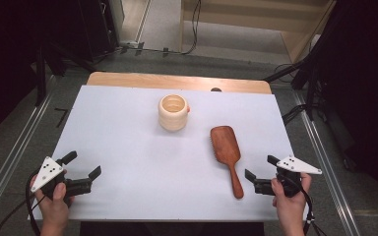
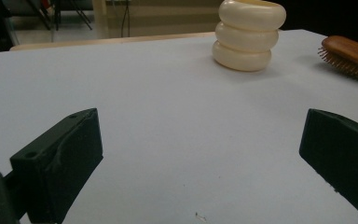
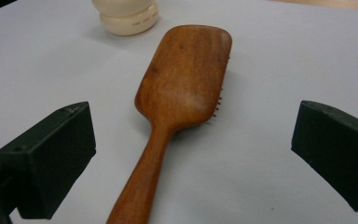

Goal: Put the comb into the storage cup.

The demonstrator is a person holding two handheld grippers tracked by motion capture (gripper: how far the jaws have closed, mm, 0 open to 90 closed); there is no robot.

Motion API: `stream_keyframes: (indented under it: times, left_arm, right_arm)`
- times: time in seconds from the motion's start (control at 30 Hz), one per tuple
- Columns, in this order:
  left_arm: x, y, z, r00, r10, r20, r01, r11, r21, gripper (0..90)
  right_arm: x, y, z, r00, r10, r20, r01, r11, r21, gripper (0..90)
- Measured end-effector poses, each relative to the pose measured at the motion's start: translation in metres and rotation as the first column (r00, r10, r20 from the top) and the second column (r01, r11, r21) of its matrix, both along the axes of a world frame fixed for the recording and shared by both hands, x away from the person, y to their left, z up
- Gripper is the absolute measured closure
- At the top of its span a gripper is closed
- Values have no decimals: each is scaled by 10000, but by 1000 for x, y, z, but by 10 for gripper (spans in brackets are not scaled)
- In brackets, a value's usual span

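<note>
Hairbrush [image 1: 226, 152] of brown wood lies flat on the white tabletop [image 1: 138, 162], bristles down and to its side, with the paddle head toward the far edge and the thin handle pointing back to my side. I take this hairbrush as my landmark. Beyond its head and to the left stands a cream cup [image 1: 173, 112] shaped like three stacked rings, upright, near the hairbrush but not touching it. My right gripper [image 1: 263, 173] hovers just beside the end of the handle, on its right, and its fingers [image 3: 51, 154] are spread wide with nothing between them; in the right gripper view the handle runs up between the two fingers and the head [image 3: 186, 70] lies ahead, while the cup base [image 3: 128, 18] is seen behind it. My left gripper [image 1: 83, 167] is well apart from the hairbrush, far to its left near the front edge of the tabletop, also with fingers [image 2: 60, 163] wide apart and holding nothing. In the left gripper view the cup [image 2: 249, 35] stands ahead and the bristled edge of the hairbrush [image 2: 349, 58] shows at the right.
</note>
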State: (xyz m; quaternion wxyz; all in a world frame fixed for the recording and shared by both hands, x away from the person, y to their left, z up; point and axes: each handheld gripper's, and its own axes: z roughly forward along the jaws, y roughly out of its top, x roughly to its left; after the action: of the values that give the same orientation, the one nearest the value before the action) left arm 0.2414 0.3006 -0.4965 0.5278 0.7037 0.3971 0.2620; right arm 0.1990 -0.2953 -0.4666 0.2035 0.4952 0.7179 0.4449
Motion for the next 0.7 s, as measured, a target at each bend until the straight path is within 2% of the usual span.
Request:
stream_keyframes:
  times: [0.23, 0.7]
  left_arm:
    - [0, -1, 0, 10000, -75, 2, 75, 10000, 54, 0]
    - [0, -1, 0, 10000, -81, 28, 81, 9999, 59, 0]
  right_arm:
    - [3, 14, -1, 9991, 270, -335, -279, 9992, -272, 0]
    - [8, 31, -9, 9919, 624, -1104, -672, 9970, -397, 0]
